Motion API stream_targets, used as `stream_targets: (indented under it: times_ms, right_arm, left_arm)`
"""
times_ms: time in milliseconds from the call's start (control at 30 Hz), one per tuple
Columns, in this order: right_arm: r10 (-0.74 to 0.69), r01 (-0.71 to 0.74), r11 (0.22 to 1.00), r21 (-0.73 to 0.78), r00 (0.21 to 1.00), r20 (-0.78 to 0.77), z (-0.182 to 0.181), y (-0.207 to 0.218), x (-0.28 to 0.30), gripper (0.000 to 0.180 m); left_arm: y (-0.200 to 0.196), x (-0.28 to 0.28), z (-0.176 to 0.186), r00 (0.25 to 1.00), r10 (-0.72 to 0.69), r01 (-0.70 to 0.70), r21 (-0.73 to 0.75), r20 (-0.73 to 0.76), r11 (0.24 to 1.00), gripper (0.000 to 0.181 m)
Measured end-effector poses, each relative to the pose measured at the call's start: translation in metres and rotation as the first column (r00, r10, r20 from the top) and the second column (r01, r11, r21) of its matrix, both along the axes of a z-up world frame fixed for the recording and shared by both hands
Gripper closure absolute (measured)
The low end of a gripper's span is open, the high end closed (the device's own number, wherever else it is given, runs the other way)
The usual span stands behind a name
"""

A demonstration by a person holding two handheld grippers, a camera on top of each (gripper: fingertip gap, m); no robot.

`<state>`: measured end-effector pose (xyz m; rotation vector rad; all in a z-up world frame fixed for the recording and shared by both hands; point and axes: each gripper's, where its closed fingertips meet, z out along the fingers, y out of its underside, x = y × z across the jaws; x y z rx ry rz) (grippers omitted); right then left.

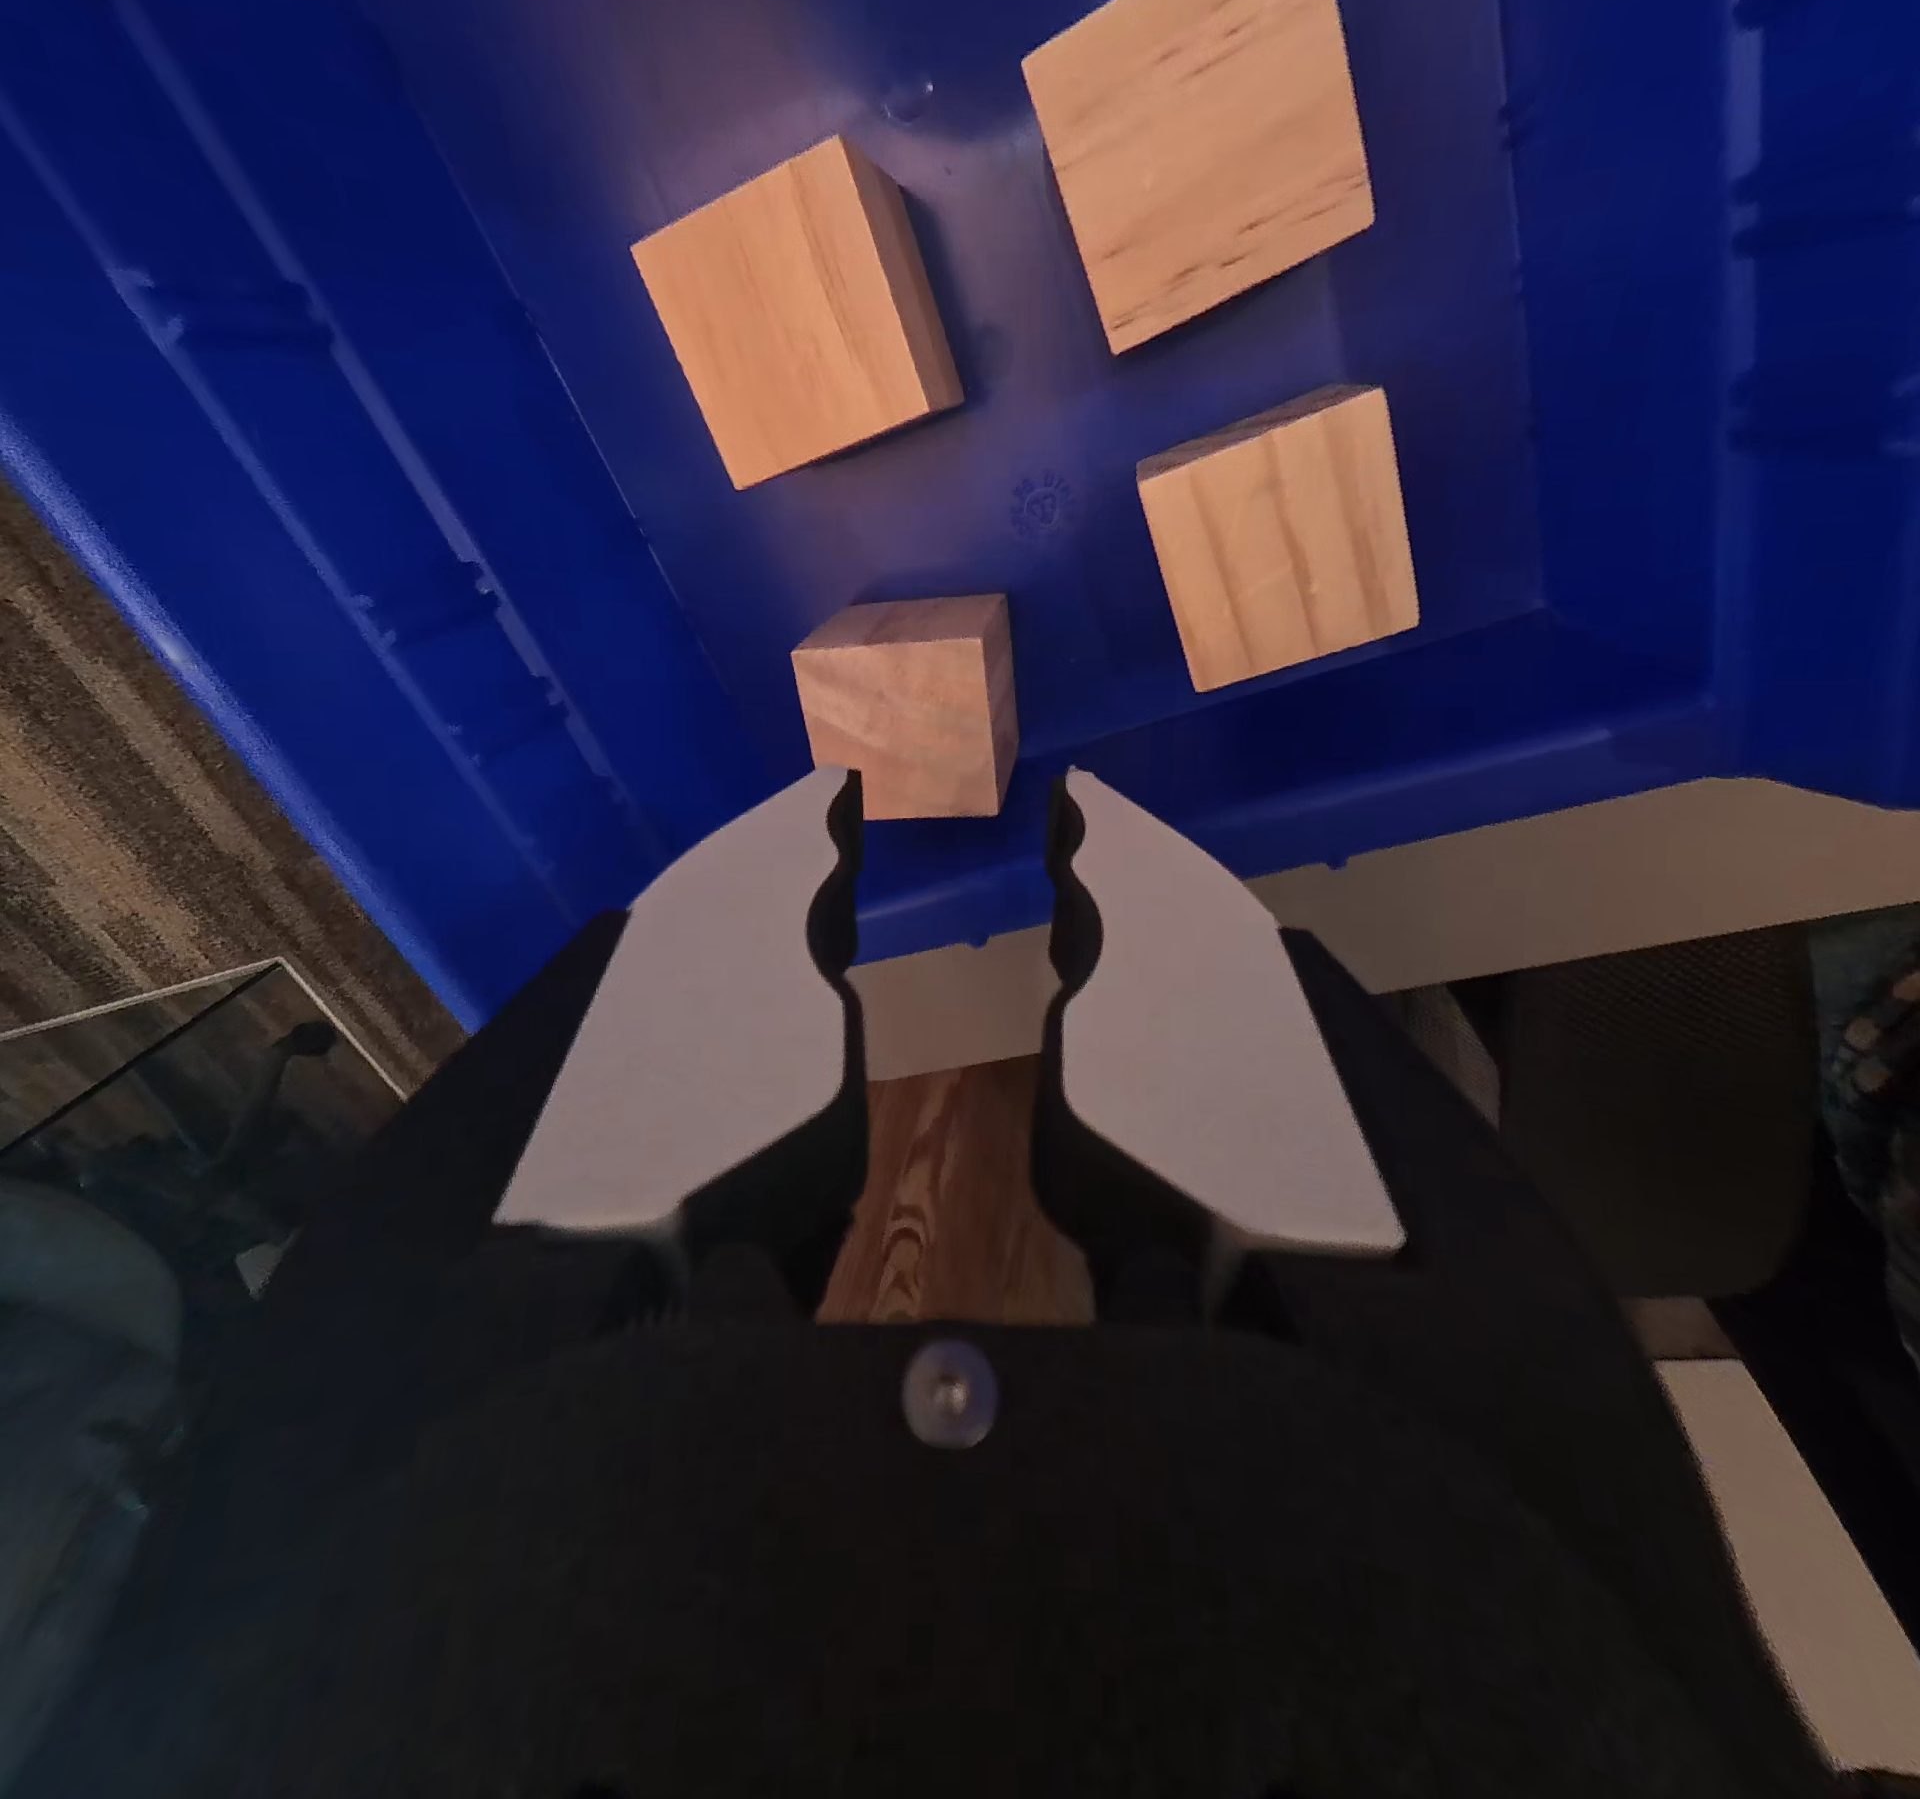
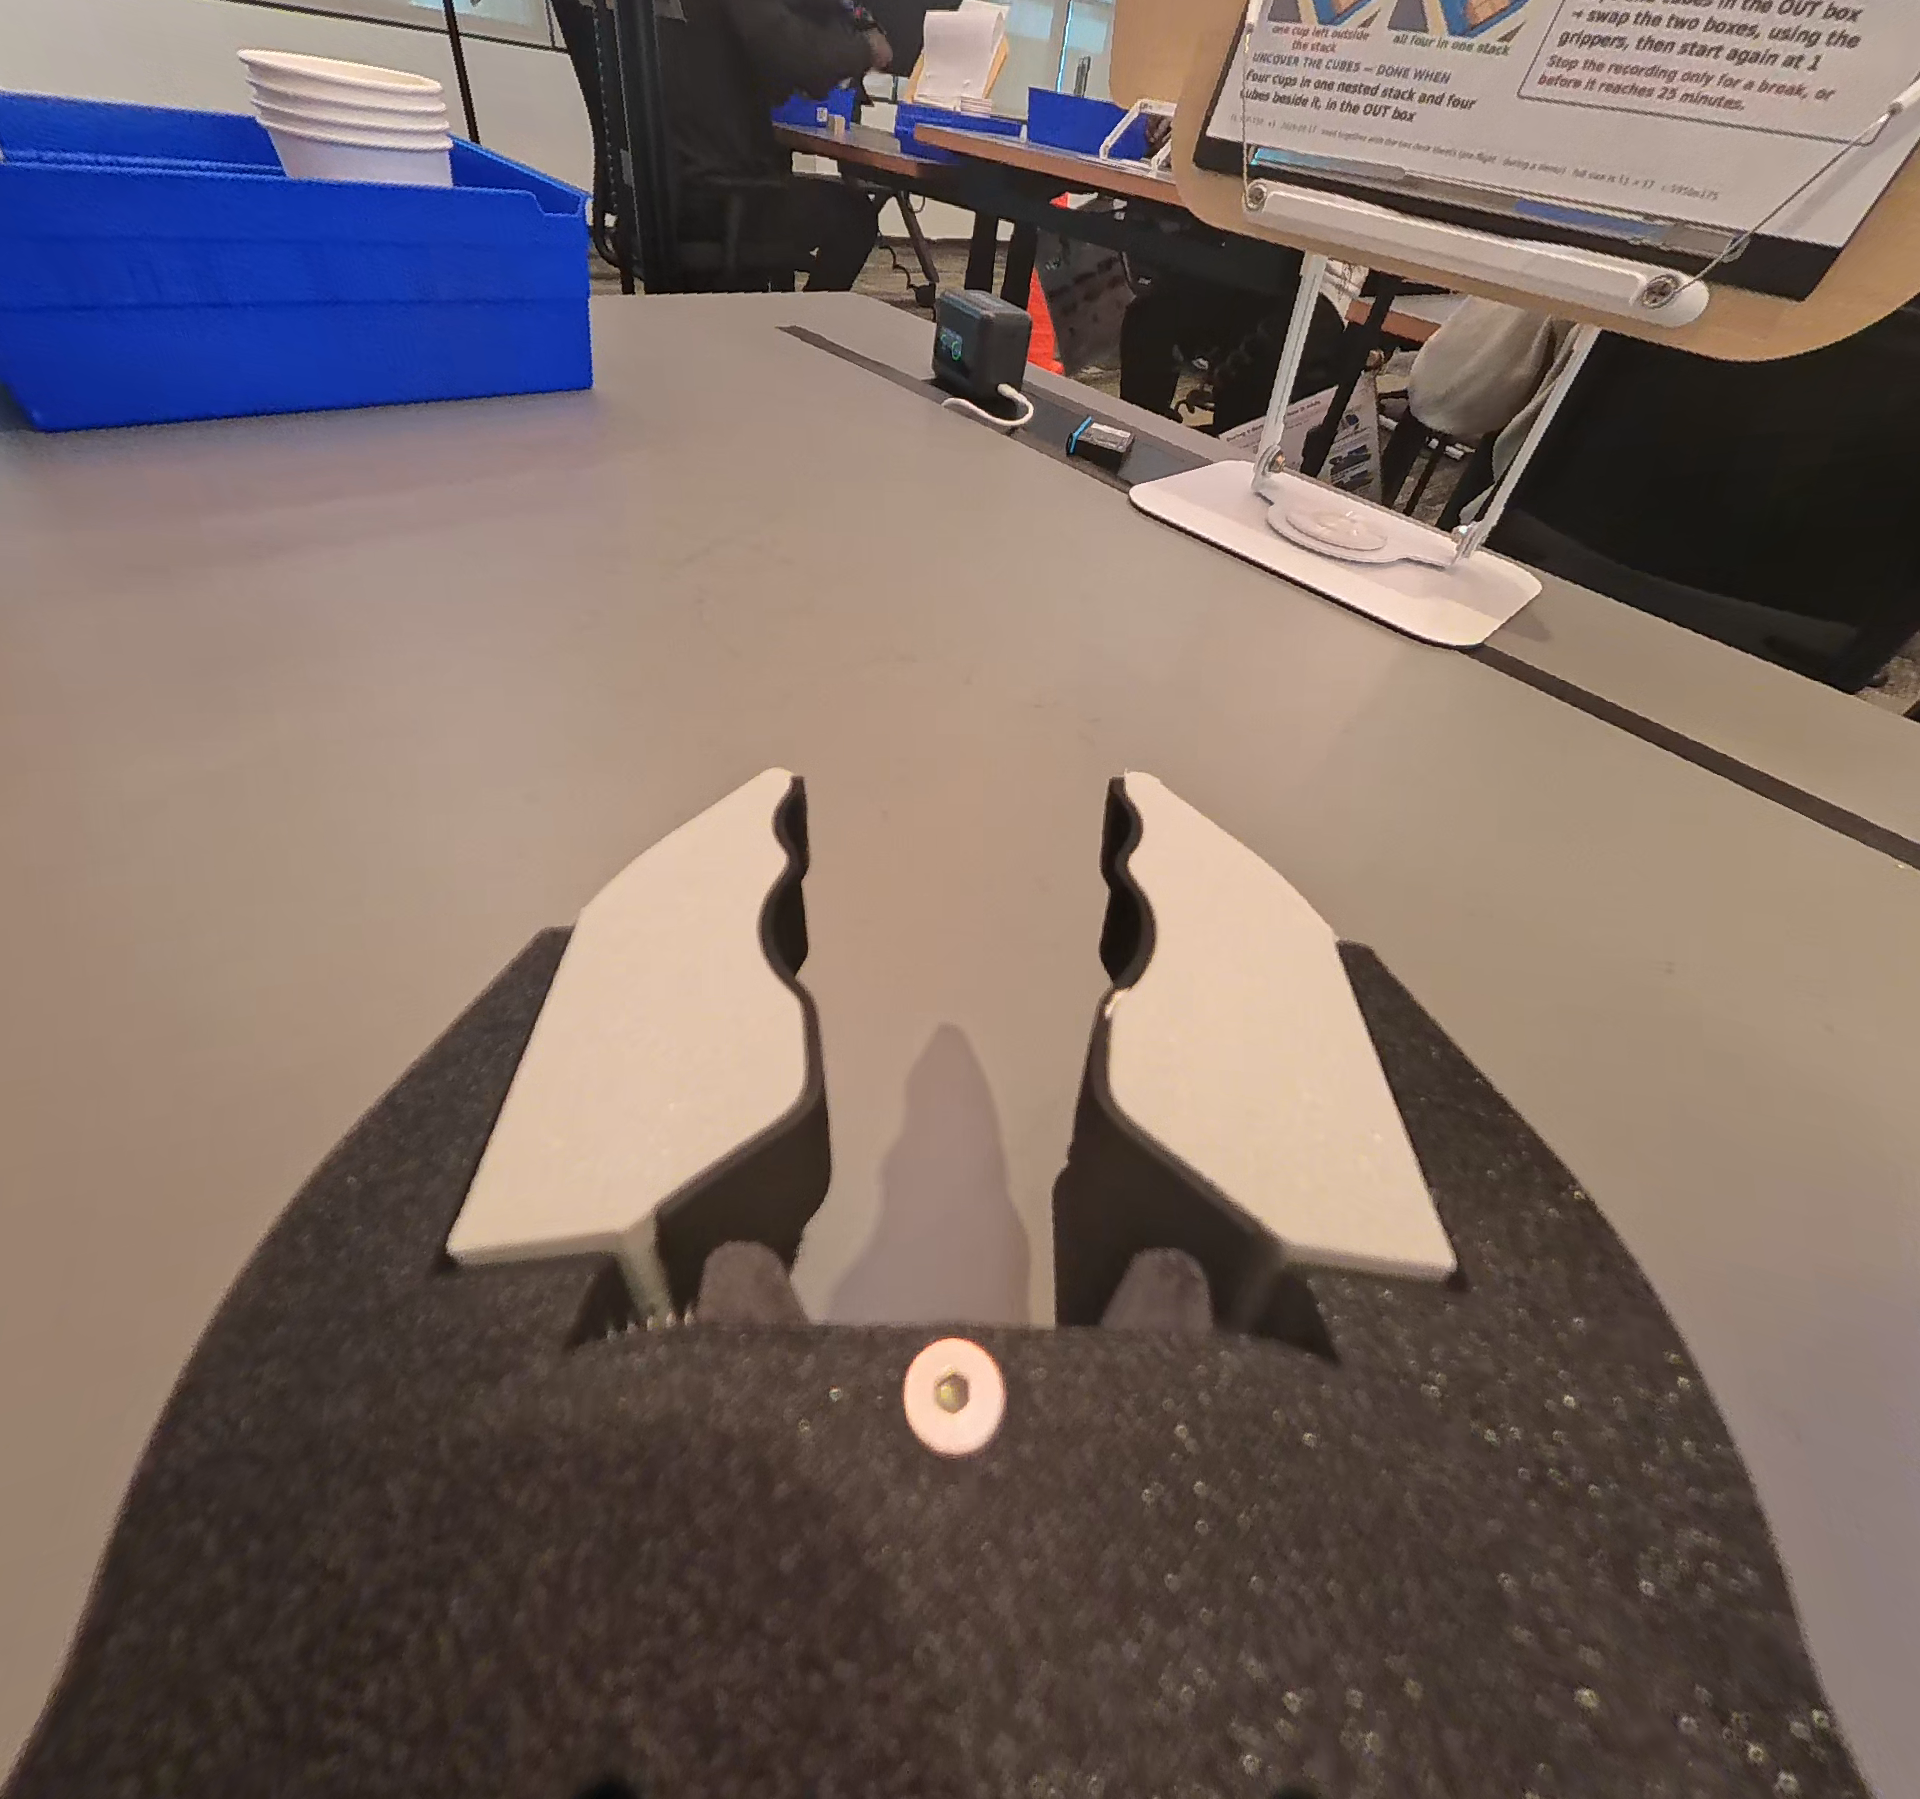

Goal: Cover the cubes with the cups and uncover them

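Note:
In the left wrist view several wooden cubes lie on the floor of a blue bin (image 1: 520, 315): a small one (image 1: 909, 705) nearest, a mid-size one (image 1: 1283, 539) to its right, another (image 1: 795, 315) farther left and a large one (image 1: 1195, 118) at the far right. My left gripper (image 1: 956, 783) is open and empty, just above the small cube. In the right wrist view my right gripper (image 2: 956, 783) is open and empty, low over the grey table (image 2: 520, 658). A nested stack of white paper cups (image 2: 353, 118) stands in a blue bin (image 2: 291, 295) at the far left.
A white stand (image 2: 1351, 544) holding an instruction board (image 2: 1558, 66) rises at the right of the table. A small black device (image 2: 982, 341) with a cable sits in the table's cable slot. A person sits at other tables beyond. Carpet floor (image 1: 125, 814) shows left of the bin.

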<state>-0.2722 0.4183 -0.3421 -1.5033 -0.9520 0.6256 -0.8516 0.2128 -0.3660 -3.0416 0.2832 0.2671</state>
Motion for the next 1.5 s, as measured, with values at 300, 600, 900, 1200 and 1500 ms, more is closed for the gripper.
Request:
stream_targets:
  times_ms: [300, 600, 900, 1200, 1500]
  right_arm:
    - [0.0, 0.0, 1.0, -0.002, 1.0, -0.001, 0.0, 0.0, 0.0, 0.126]
    - [0.001, -0.001, 1.0, -0.005, 1.0, -0.001, 0.0, 0.0, 0.0, 0.126]
    - [-0.001, 0.001, 1.0, -0.005, 1.0, -0.003, 0.0, 0.0, 0.0, 0.126]
    - [0.0, 0.0, 1.0, -0.007, 1.0, -0.002, 0.0, 0.001, -0.001, 0.126]
    - [-0.003, 0.003, 1.0, -0.011, 1.0, -0.006, 0.0, 0.002, -0.002, 0.126]
  left_arm:
    - [0.001, -0.008, -0.014, 0.999, 0.0, -0.002, -0.055, -0.035, 0.998, 0.147]
    - [0.0, -0.019, -0.023, 0.999, 0.033, -0.036, -0.086, -0.043, 0.996, 0.143]
    - [0.005, -0.021, -0.021, 0.997, 0.04, -0.044, -0.059, -0.062, 0.997, 0.137]
    - [-0.002, -0.021, -0.034, 0.997, 0.066, -0.07, -0.112, -0.033, 0.991, 0.137]
    - [0.001, -0.017, -0.033, 0.995, 0.094, -0.089, -0.09, 0.043, 0.992, 0.137]
